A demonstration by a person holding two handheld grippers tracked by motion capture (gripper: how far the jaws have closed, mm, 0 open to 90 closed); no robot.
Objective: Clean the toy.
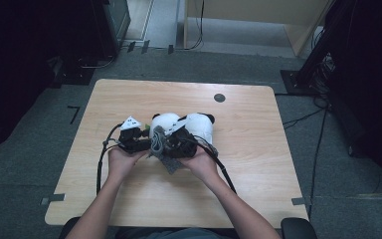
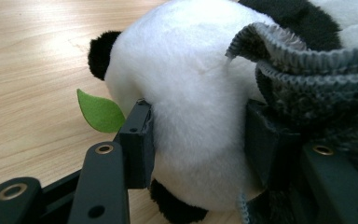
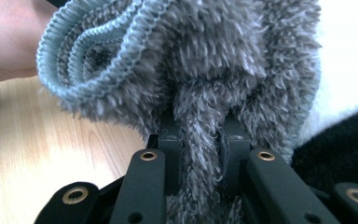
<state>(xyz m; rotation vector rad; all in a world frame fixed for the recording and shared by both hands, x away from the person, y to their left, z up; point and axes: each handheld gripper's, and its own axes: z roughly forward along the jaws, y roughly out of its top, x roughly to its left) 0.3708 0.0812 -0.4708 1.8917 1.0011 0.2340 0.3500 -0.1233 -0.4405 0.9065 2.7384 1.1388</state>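
Note:
A black-and-white plush panda lies on the wooden table near its middle. In the left gripper view my left gripper is shut on the panda's white body, which bulges between the pads. A green felt leaf sticks out beside the left jaw. A grey fuzzy cloth drapes over the panda. My right gripper is shut on a bunched fold of that cloth. From above, the left gripper and right gripper sit close together at the panda's near left side, with the cloth between them.
A dark round grommet is set in the table behind the panda. Cables trail from both grippers toward the table's front. A hand shows beyond the cloth in the right gripper view. Bare wood surrounds the toy on all sides.

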